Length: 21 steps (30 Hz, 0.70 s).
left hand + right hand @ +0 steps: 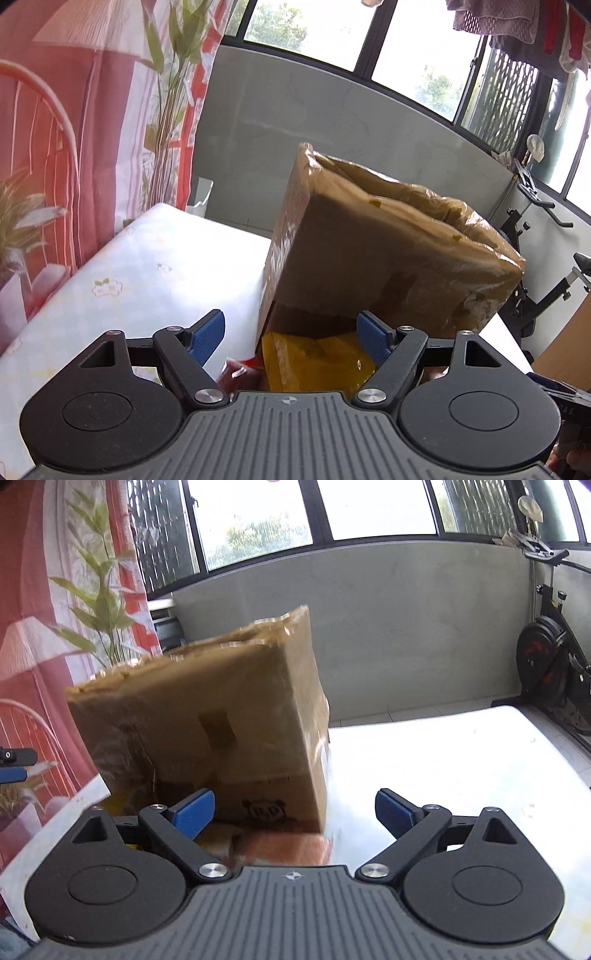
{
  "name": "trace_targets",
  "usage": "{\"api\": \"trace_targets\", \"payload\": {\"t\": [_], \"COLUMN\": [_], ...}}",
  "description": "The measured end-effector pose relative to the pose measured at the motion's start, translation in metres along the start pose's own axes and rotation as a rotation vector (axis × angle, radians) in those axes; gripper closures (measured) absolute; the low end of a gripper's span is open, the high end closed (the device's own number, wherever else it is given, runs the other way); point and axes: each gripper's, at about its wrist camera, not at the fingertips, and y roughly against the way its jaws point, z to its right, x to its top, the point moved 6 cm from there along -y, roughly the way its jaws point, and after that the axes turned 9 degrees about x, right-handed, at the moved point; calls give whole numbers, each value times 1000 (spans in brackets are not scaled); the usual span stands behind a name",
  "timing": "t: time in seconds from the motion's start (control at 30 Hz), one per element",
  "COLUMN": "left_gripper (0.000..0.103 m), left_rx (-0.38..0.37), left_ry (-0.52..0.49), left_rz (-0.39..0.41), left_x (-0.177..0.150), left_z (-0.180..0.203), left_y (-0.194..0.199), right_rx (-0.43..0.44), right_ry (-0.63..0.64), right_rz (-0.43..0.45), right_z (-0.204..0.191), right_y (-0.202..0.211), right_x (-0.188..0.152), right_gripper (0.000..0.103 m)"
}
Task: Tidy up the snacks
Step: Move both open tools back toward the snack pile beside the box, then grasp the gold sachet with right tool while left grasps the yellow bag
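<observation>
A brown cardboard box [388,251] [207,720] stands tilted on the white table [147,266] [461,760], its open top lined with crumpled plastic. At its raised near edge lie a yellow snack bag [317,365] and a red pack [240,373]. My left gripper [295,339] is open just above the yellow bag, and its pads do not press on the bag. My right gripper [295,812] is open and empty in front of the box's lower right corner, over a blurred orange packet [284,845]. The left gripper's fingertip [14,764] shows at that view's left edge.
A red and white patterned curtain [55,147] [29,683] with a green plant [103,602] hangs left of the table. An exercise bike [546,664] [535,295] stands at the right. A grey low wall [369,627] under windows runs behind.
</observation>
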Motion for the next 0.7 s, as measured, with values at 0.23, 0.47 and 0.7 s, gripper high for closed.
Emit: {"api": "trace_targets", "payload": {"t": [0.23, 0.47, 0.7], "left_gripper": [23, 23, 23], "left_rx": [-11, -8, -5], "left_ry": [-8, -4, -11], "left_rz": [-45, -60, -84], "left_x": [-13, -23, -30], "left_z": [4, 7, 10], "left_y": [-5, -4, -7], "right_rx": [7, 42, 52], "right_ry": [163, 292, 354], "right_rz": [-254, -408, -458], "right_z": [-4, -4, -11], "right_y": [-5, 1, -10], "right_x": [-50, -81, -91], "right_gripper": [14, 14, 12]}}
